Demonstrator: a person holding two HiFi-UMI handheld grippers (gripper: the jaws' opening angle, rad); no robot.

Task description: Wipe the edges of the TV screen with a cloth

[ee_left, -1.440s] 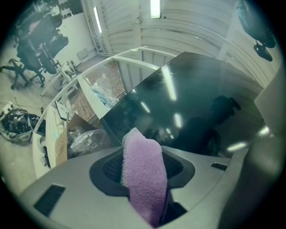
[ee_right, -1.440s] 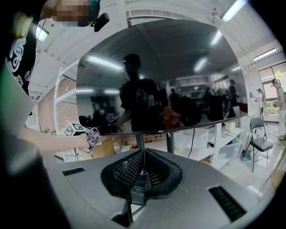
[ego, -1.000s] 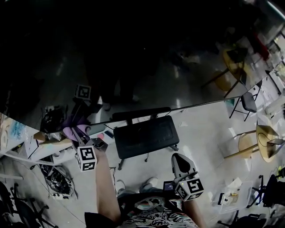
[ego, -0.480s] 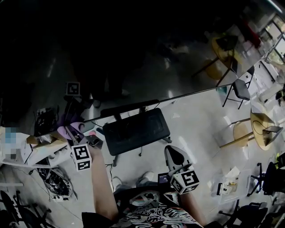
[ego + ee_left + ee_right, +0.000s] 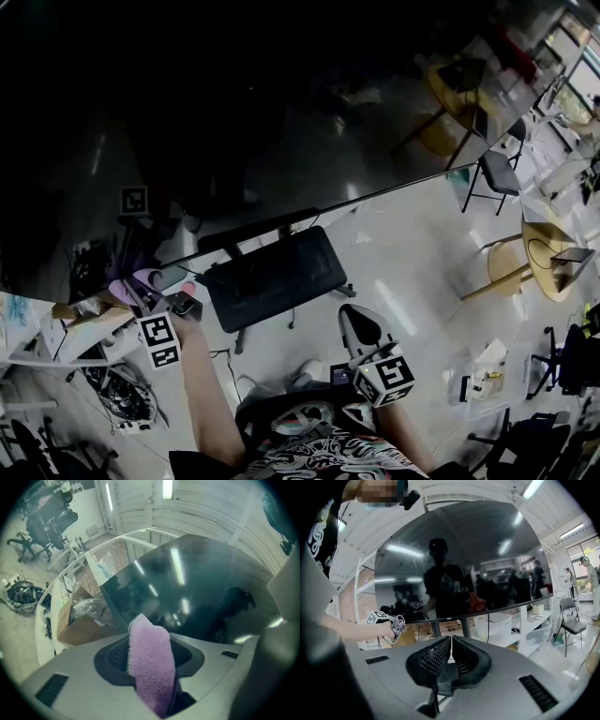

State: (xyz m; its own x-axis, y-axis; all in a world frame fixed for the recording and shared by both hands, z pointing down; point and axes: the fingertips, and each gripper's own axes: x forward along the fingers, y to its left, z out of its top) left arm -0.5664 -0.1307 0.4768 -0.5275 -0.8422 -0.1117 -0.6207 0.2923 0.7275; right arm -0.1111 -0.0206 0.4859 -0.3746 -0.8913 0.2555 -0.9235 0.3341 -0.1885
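- My right gripper (image 5: 451,641) hangs low in front of me, well short of the TV screen (image 5: 459,559). Its own view shows the jaws pressed together with nothing between them. The head view gives only its marker cube and grey back (image 5: 361,328).
- My left gripper (image 5: 150,651) is clamped on the purple cloth (image 5: 151,665). Its own view shows the cloth folded over and standing up out of the jaws.
- From the head view, only a small purple tuft (image 5: 139,279) shows ahead of the left gripper (image 5: 136,286), at the screen's lower left corner (image 5: 281,112).
- The right gripper view catches that gripper from the side (image 5: 383,620), just below the screen's bottom edge near its left end. No view shows whether the cloth touches the screen.
- In the left gripper view the dark screen (image 5: 197,588) fills the space beyond the cloth, and a cardboard box (image 5: 70,620) sits past its left edge.
- Farther off, only the right gripper view shows white bins (image 5: 501,623) on shelving under the screen and a folding chair (image 5: 569,616) to the right.
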